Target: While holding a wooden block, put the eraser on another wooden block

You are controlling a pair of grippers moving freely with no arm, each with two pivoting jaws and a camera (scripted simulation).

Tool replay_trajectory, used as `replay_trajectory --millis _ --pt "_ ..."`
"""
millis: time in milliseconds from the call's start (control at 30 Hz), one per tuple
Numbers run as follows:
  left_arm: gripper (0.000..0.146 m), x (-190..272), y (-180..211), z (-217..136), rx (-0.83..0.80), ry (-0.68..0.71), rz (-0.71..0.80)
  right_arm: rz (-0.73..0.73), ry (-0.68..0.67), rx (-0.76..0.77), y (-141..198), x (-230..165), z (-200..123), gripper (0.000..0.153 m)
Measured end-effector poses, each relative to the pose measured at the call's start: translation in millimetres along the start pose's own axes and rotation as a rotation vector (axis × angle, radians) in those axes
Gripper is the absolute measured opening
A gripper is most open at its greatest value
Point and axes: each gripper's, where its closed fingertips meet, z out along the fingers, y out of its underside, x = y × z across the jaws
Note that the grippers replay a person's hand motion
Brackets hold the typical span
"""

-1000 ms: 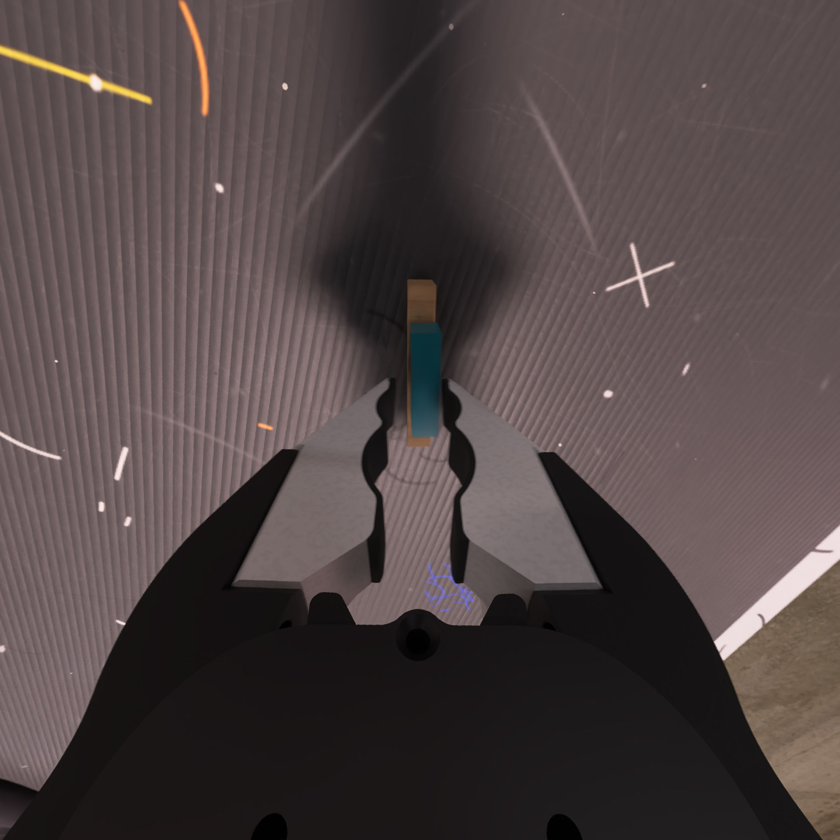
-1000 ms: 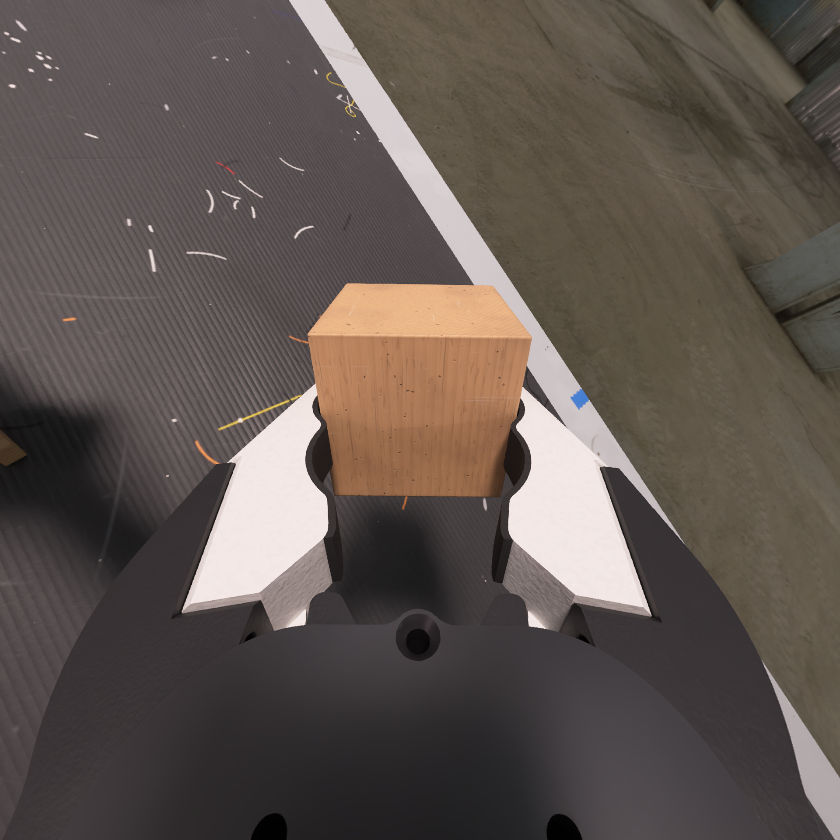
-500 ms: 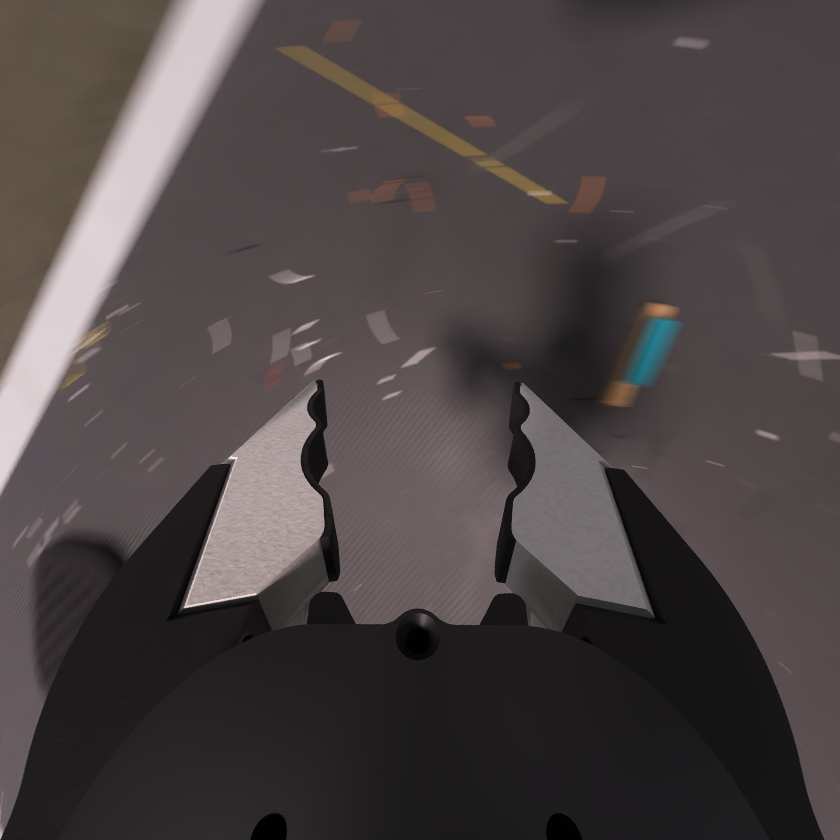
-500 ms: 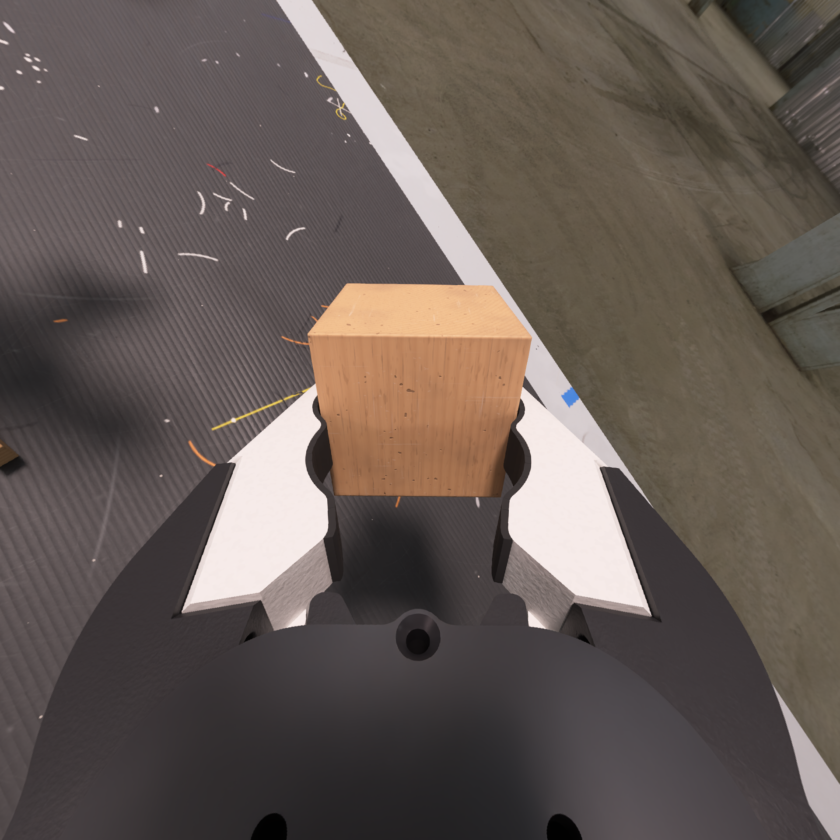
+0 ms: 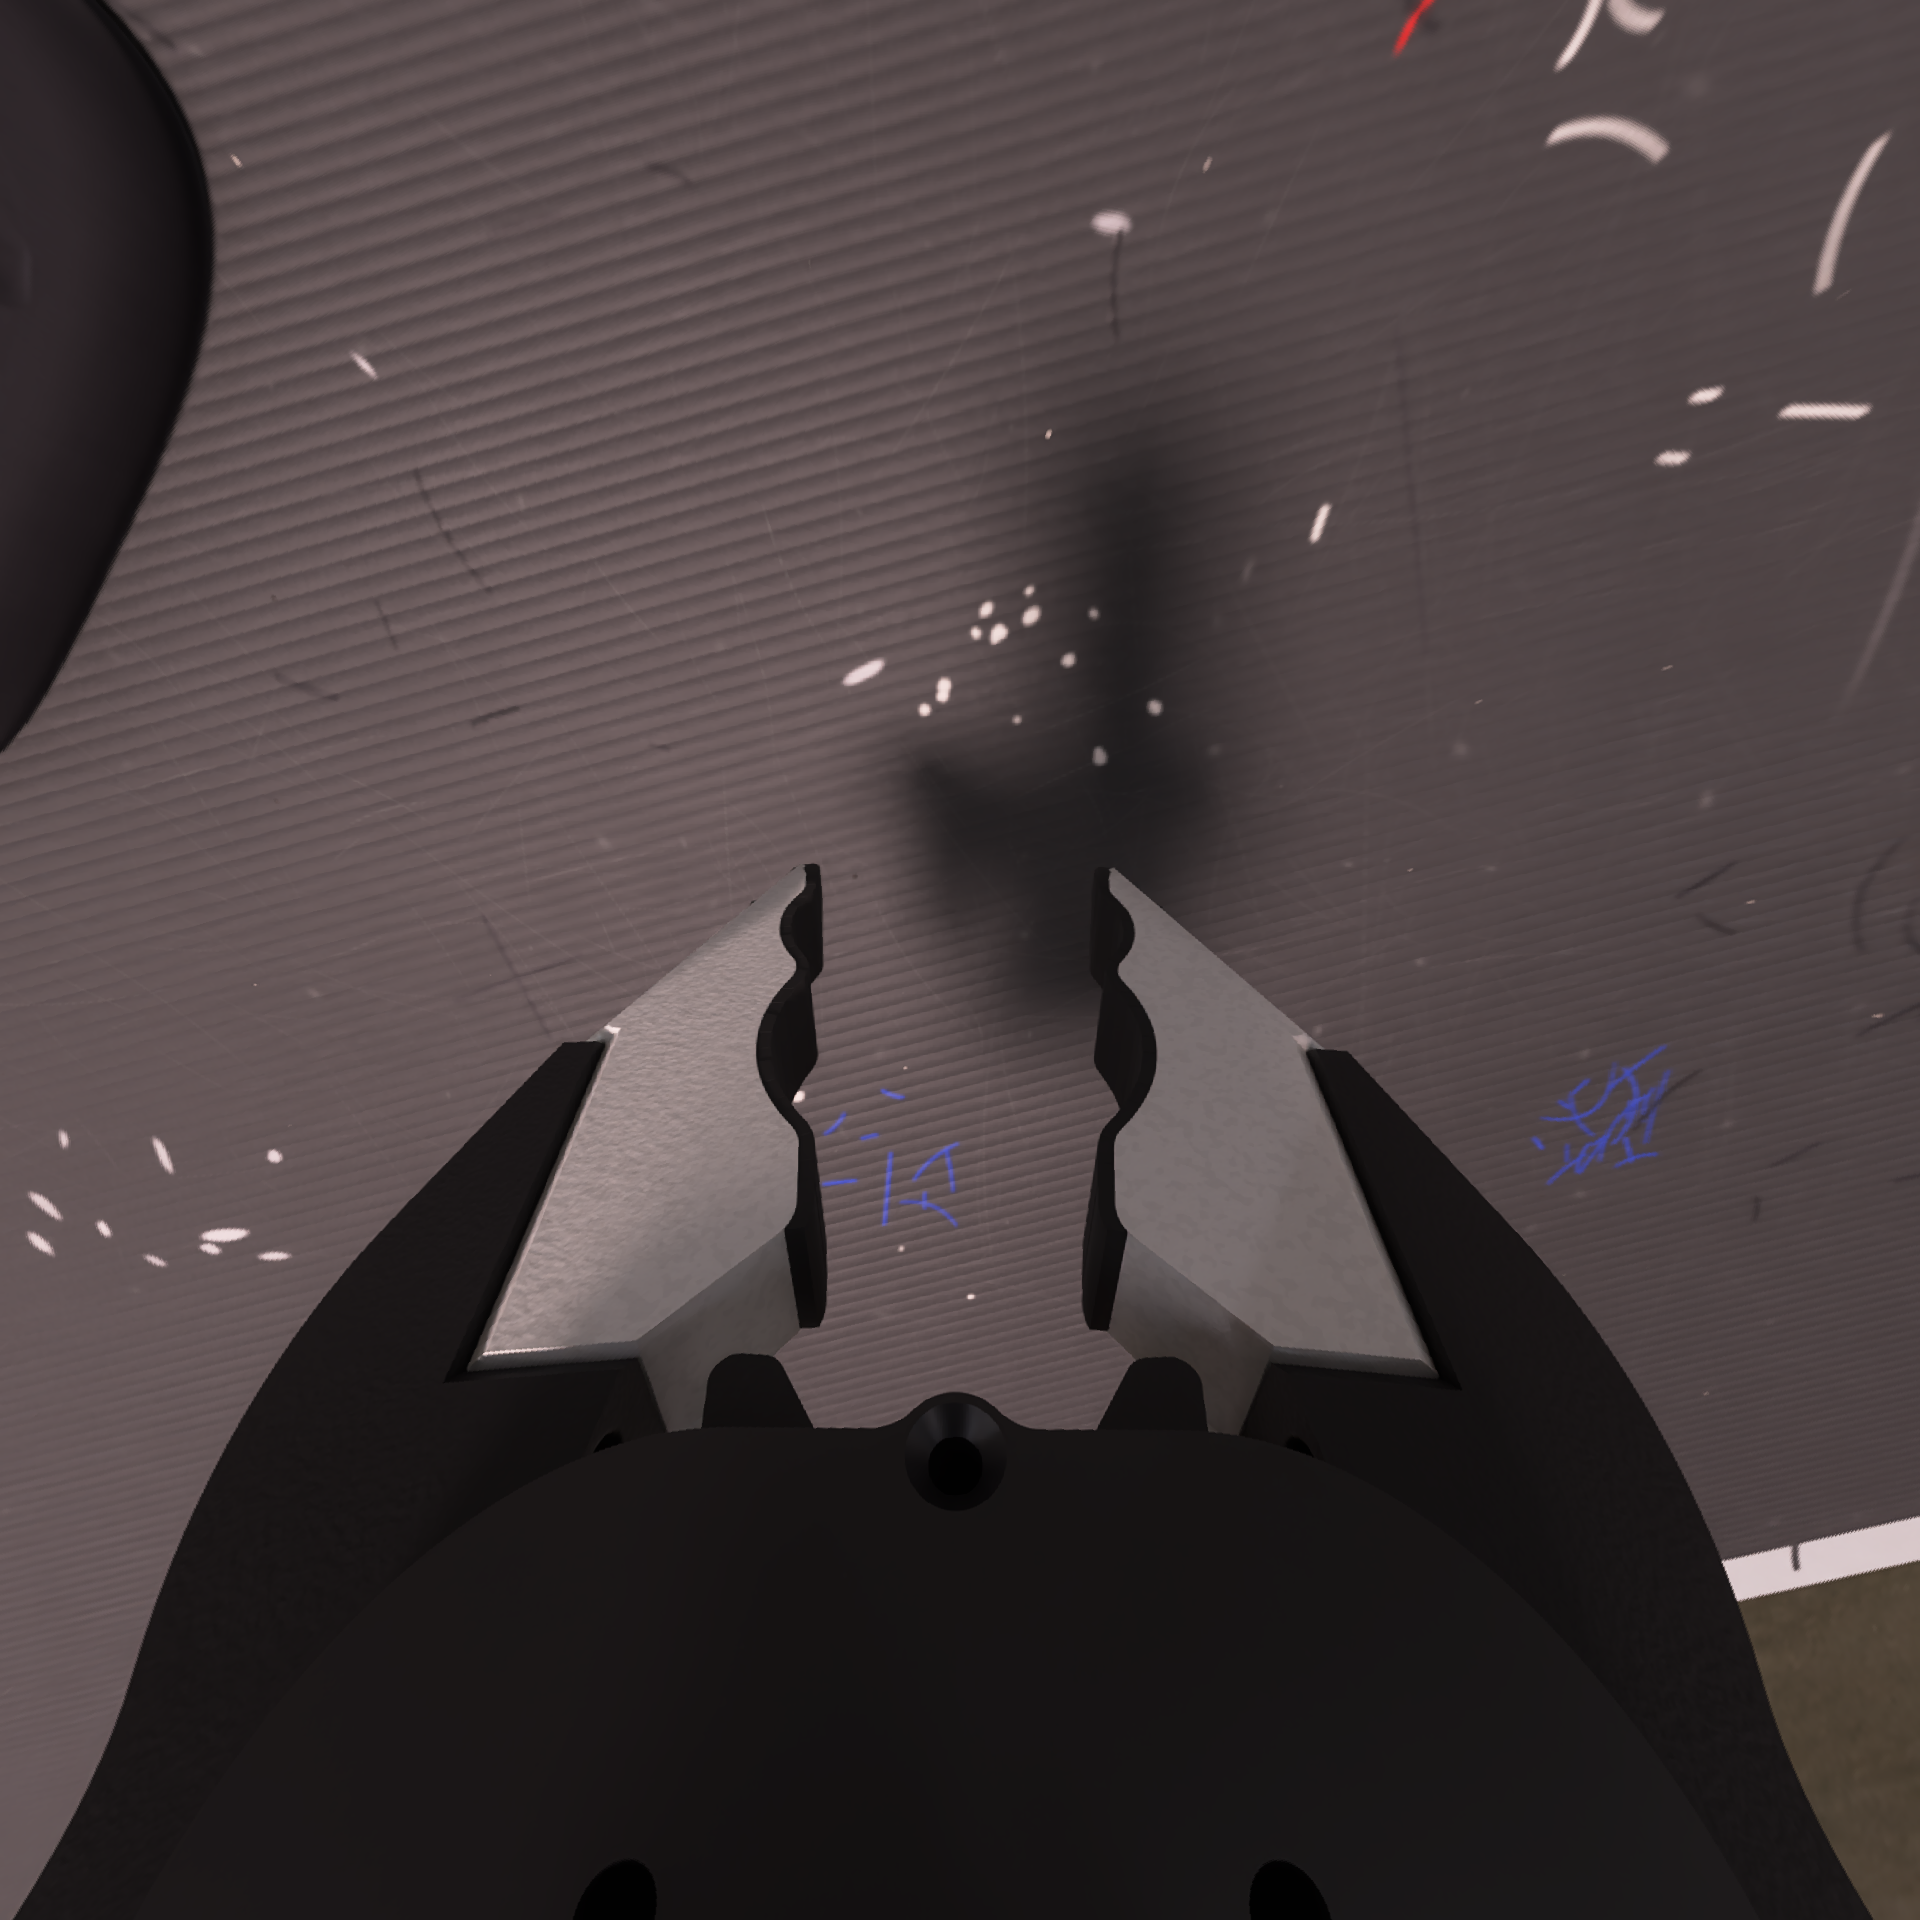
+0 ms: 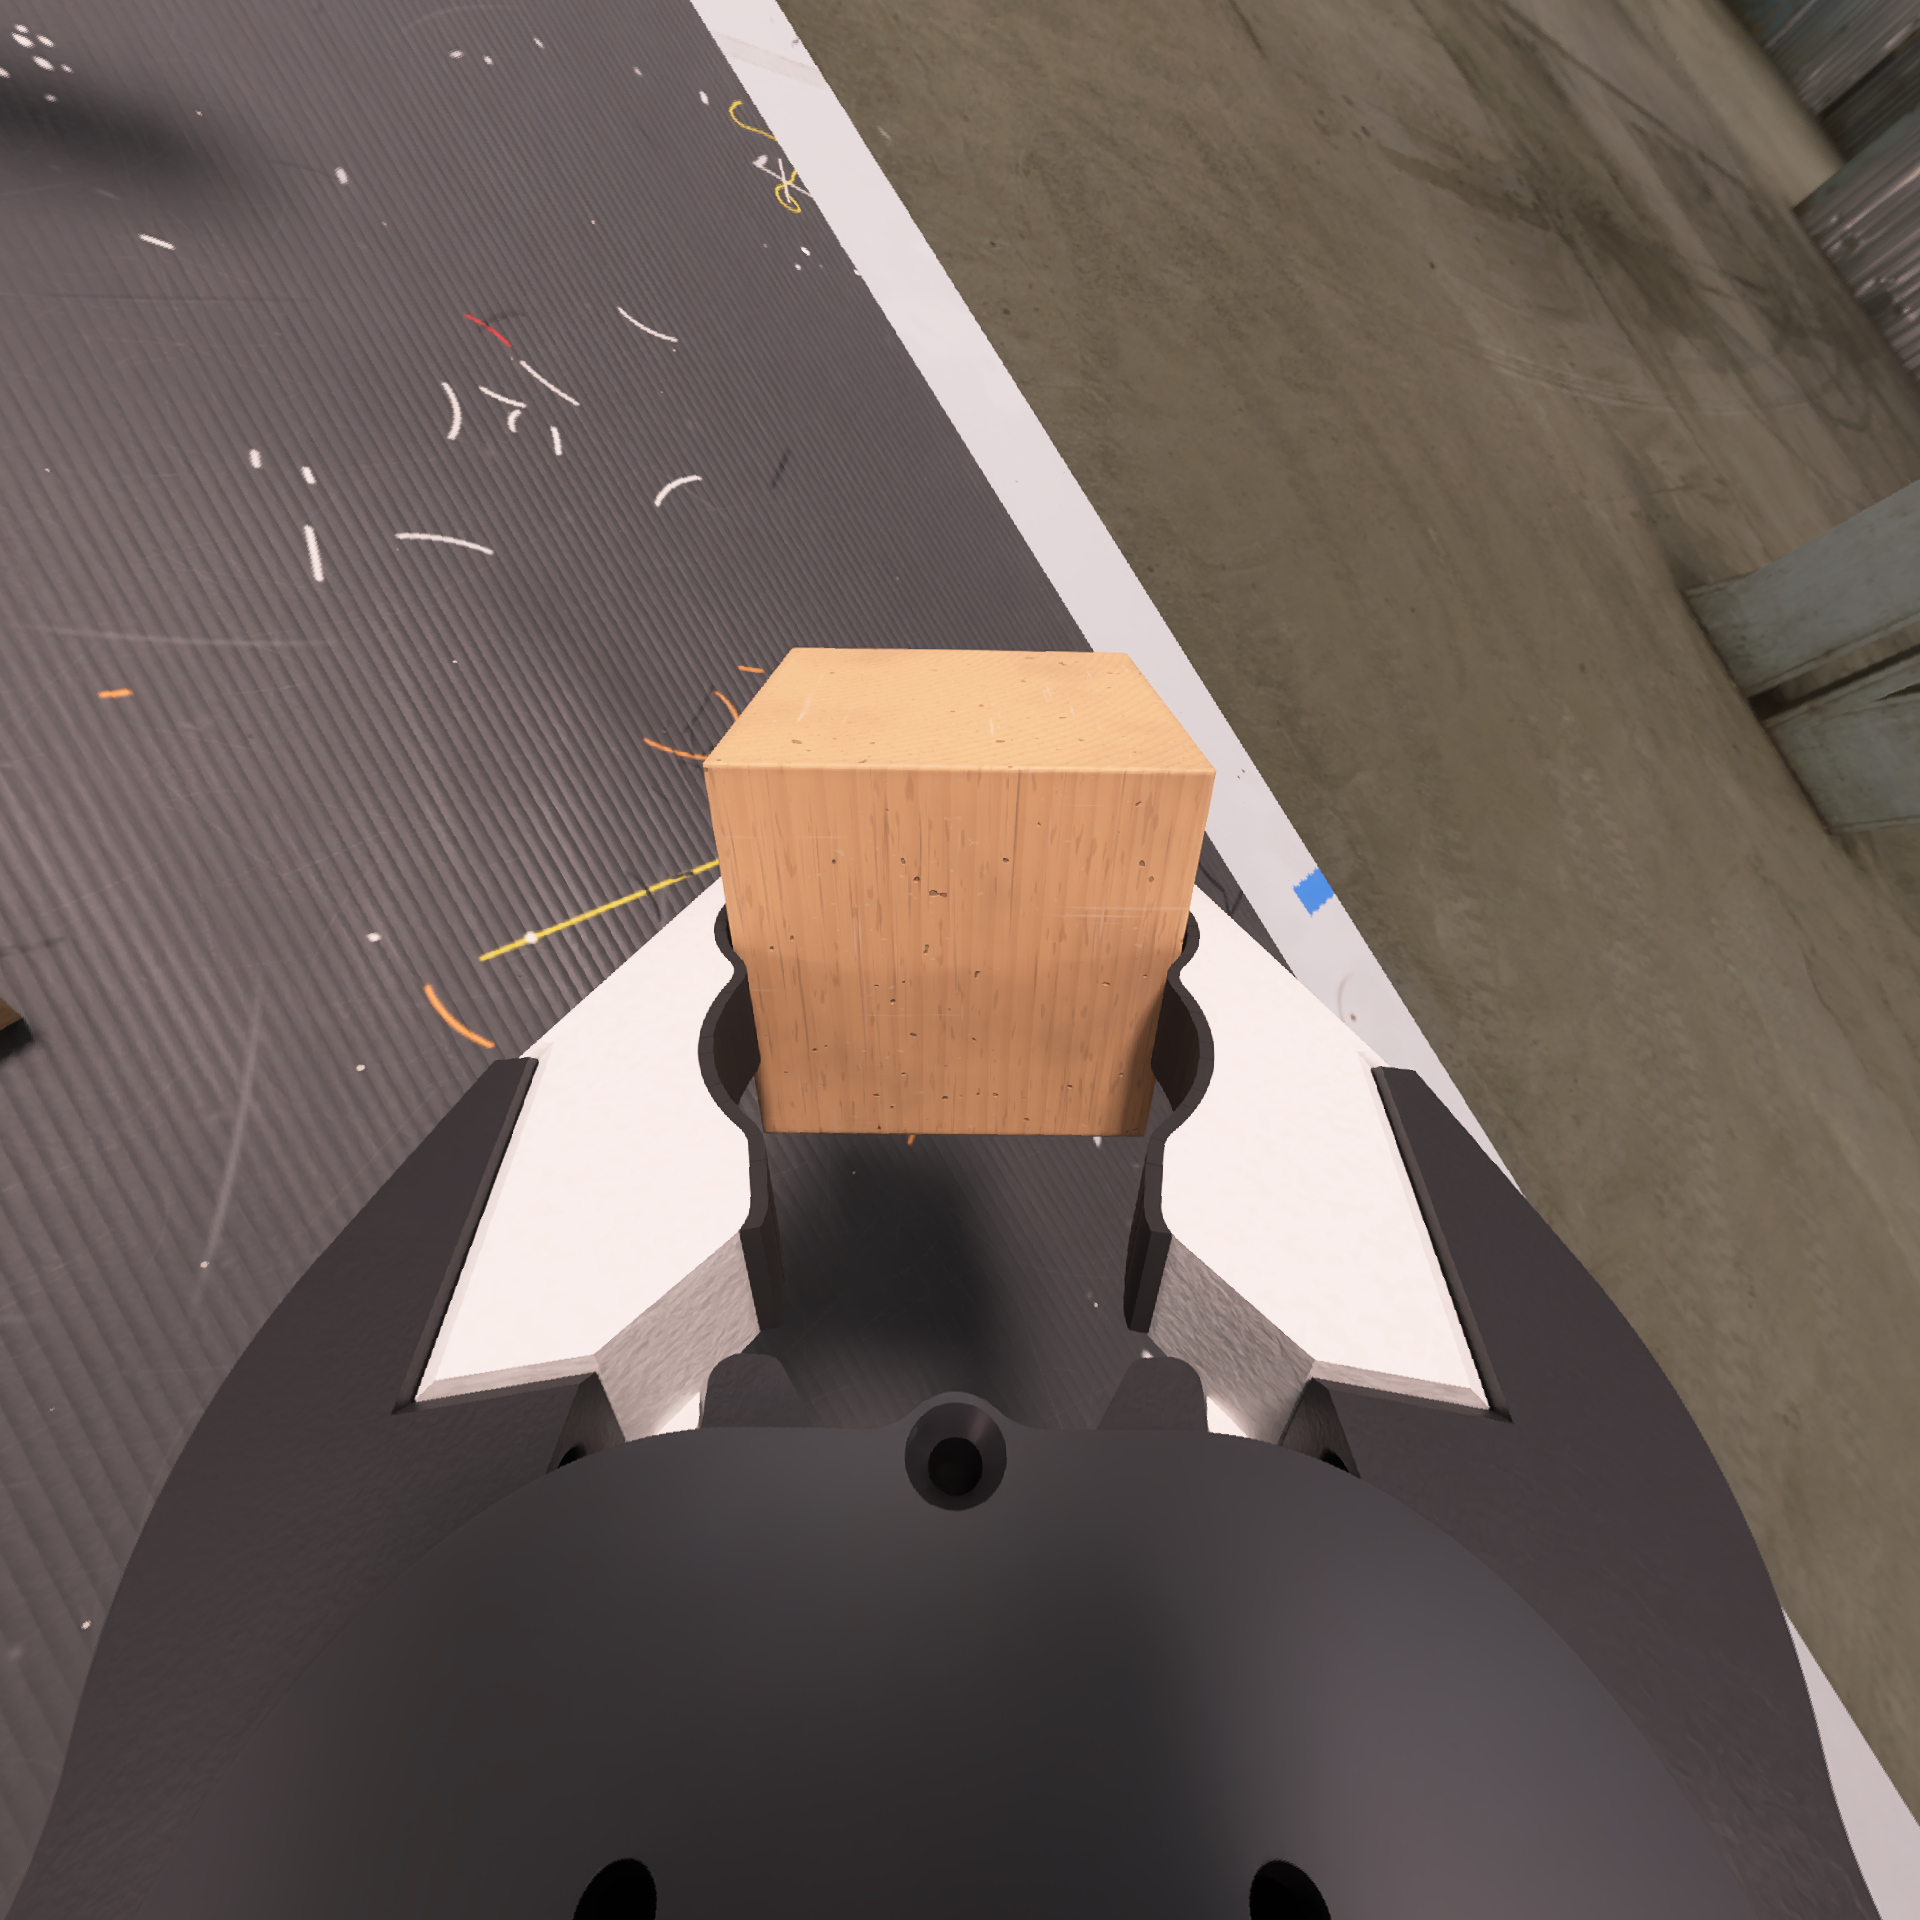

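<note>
My right gripper [image 6: 958, 920] is shut on a light wooden block [image 6: 956, 894] and holds it above the dark ribbed mat [image 6: 312, 779], near the mat's white edge. My left gripper [image 5: 958, 878] is open and empty, with its jaws well apart over the mat [image 5: 623, 468]. Its shadow [image 5: 1101, 748] falls just ahead of the fingertips. The eraser is in neither view. A small tan corner [image 6: 6, 1016] at the left edge of the right wrist view may be the other wooden block; I cannot tell.
A dark rounded body [image 5: 73, 343] fills the top left of the left wrist view. The mat's white border [image 6: 1039, 436] runs diagonally, with concrete floor [image 6: 1455, 416] beyond it. The border also shows at the lower right of the left wrist view [image 5: 1766, 1558].
My left gripper opened and let go of the teal eraser, leaving it on the other block. It then swung away, so both are out of its view. The right gripper kept its block almost still.
</note>
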Motion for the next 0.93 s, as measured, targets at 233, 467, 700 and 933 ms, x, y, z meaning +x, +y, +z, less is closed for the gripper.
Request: replay_trajectory --millis 233,467,700,933 --pt "0.021 -0.7 0.3 15.0 -0.068 0.052 -0.115 -0.005 -0.005 -0.009 1.7 -0.9 0.5 0.077" --pt "0.013 -36.6 29.4 4.2 -0.072 0.052 -0.333 -0.009 0.006 -0.029 6.0 1.3 0.5 0.077" --pt "0.004 -72.1 64.3 -8.2 -0.099 -0.07 -0.415 -0.014 0.007 -0.033 5.5 0.7 1.1 0.077" --pt "0.006 -76.5 58.0 -15.5 -0.053 -0.113 -0.435 -0.029 0.013 -0.03 2.2 -0.8 1.4 0.077"
